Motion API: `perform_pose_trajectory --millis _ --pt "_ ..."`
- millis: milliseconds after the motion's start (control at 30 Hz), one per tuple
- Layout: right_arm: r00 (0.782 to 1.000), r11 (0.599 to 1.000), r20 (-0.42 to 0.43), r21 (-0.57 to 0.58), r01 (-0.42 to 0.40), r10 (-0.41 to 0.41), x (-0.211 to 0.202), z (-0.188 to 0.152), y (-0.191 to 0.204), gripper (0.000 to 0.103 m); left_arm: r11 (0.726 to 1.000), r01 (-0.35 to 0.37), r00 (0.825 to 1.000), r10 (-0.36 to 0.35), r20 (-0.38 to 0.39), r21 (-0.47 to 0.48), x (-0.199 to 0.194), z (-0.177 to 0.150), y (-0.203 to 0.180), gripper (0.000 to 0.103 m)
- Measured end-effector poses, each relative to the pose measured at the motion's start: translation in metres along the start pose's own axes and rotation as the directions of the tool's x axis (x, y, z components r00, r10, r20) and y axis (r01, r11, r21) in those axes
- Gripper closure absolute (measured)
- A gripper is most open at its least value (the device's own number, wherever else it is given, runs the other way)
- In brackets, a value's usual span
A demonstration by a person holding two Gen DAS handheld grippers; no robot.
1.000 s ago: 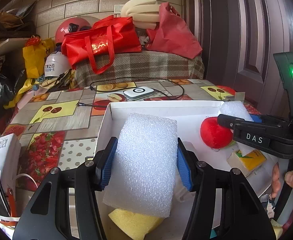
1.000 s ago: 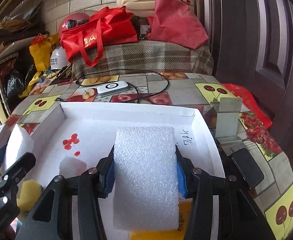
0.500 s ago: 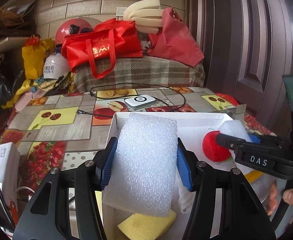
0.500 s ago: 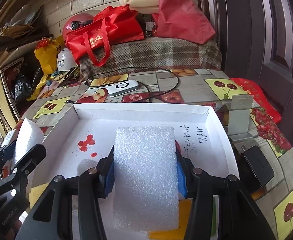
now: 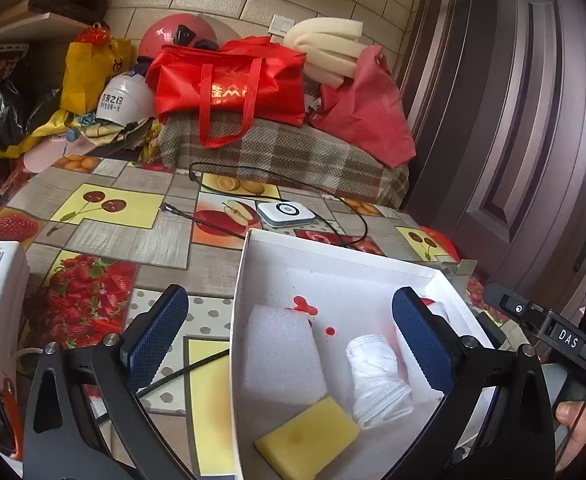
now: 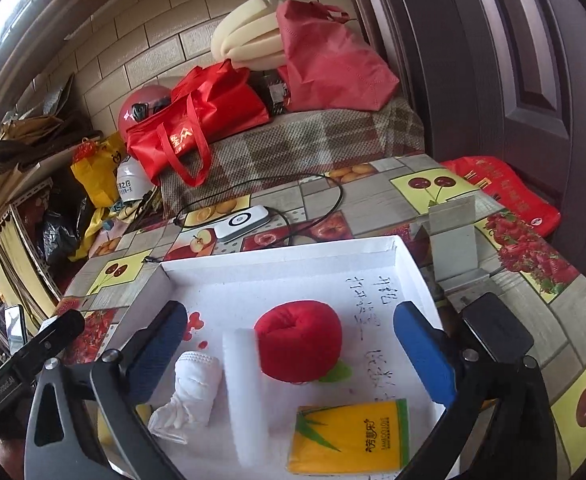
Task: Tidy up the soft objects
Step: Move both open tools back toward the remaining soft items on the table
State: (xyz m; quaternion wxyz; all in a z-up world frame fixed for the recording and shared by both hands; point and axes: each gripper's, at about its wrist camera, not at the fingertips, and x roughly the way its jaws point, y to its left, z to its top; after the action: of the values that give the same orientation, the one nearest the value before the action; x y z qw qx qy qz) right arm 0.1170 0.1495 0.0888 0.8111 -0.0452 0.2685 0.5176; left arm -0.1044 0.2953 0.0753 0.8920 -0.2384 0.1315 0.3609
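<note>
both hand-held grippers, left (image 5: 289, 336) and right (image 6: 289, 340), have just been opening and hang empty over the white box (image 5: 333, 258), where a low pass could knock the foam block (image 5: 283, 354) askew.

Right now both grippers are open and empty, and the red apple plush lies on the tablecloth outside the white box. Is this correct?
Not quite. The red apple plush lies inside the white box, beside a white foam block, as the right wrist view shows. Both grippers are open and empty.

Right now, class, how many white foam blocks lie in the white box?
2. One foam block lies at the box's left side beside the yellow sponge; the other lies against the red plush apple. More may be hidden.
</note>
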Motion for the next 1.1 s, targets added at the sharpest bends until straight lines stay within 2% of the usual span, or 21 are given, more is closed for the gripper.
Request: perform_pose_trajectory --millis 100,200,267,367,433,500,600,733,800,833,867,933,1033,1067,1100 --pt "0.998 1.000 0.060 -0.014 0.009 -0.008 -0.019 -0.005 -0.004 0.000 0.999 -0.001 1.000 0.000 0.029 0.043 -0.018 -0.010 0.001 0.000" --pt "0.996 1.000 0.087 -0.023 -0.015 0.017 -0.039 -0.013 -0.009 0.000 0.994 0.010 1.000 -0.013 0.026 0.108 -0.035 -0.021 0.004 0.000" --pt "0.997 0.999 0.069 -0.031 -0.022 0.024 -0.049 -0.020 -0.015 0.000 0.989 0.018 1.000 -0.019 0.009 0.144 -0.047 -0.030 0.006 0.000" --pt "0.998 0.998 0.042 -0.055 0.042 -0.040 -0.066 -0.037 -0.021 0.000 0.986 0.051 0.998 -0.047 -0.029 0.156 -0.064 -0.043 0.012 0.000" --pt "0.997 0.998 0.038 -0.009 0.061 -0.060 -0.077 -0.048 -0.030 0.000 0.985 0.089 0.994 -0.078 -0.075 0.147 -0.073 -0.053 0.015 0.000" --pt "1.000 0.999 -0.011 0.046 0.001 0.000 -0.083 -0.058 -0.040 0.000 0.978 0.135 0.984 -0.114 -0.137 0.160 -0.083 -0.065 0.013 0.000" --pt "0.989 0.994 -0.107 0.048 -0.093 0.098 -0.086 -0.077 -0.037 0.000 0.954 0.213 0.959 -0.163 -0.231 0.211 -0.098 -0.084 -0.002 0.000" --pt "0.976 0.981 -0.147 -0.084 -0.174 0.161 -0.099 -0.103 -0.002 0.000 0.905 0.329 0.917 -0.239 -0.319 0.268 -0.119 -0.106 -0.030 0.000" --pt "0.971 0.959 -0.136 -0.177 -0.221 0.198 -0.108 -0.106 0.019 0.002 0.875 0.385 0.889 -0.266 -0.372 0.294 -0.127 -0.118 -0.044 0.000" --pt "0.971 0.946 -0.125 -0.232 -0.228 0.203 -0.113 -0.109 0.029 0.002 0.861 0.401 0.881 -0.268 -0.390 0.312 -0.130 -0.123 -0.051 0.000" --pt "0.972 0.932 -0.126 -0.283 -0.225 0.197 -0.116 -0.112 0.038 0.002 0.848 0.409 0.878 -0.264 -0.400 0.338 -0.133 -0.127 -0.058 0.000" --pt "0.971 0.905 -0.159 -0.360 -0.226 0.179 -0.112 -0.119 0.053 0.002 0.825 0.410 0.882 -0.250 -0.399 0.389 -0.139 -0.133 -0.069 0.000" --pt "0.967 0.887 -0.200 -0.401 -0.228 0.158 -0.104 -0.123 0.061 0.002 0.823 0.392 0.883 -0.211 -0.419 0.412 -0.134 -0.137 -0.072 0.001" --pt "0.966 0.884 -0.207 -0.408 -0.228 0.154 -0.102 -0.123 0.061 0.002 0.825 0.387 0.880 -0.198 -0.432 0.411 -0.131 -0.138 -0.073 0.003" --pt "0.967 0.879 -0.213 -0.423 -0.220 0.139 -0.099 -0.124 0.061 0.002 0.828 0.384 0.877 -0.188 -0.441 0.410 -0.128 -0.139 -0.073 0.012"
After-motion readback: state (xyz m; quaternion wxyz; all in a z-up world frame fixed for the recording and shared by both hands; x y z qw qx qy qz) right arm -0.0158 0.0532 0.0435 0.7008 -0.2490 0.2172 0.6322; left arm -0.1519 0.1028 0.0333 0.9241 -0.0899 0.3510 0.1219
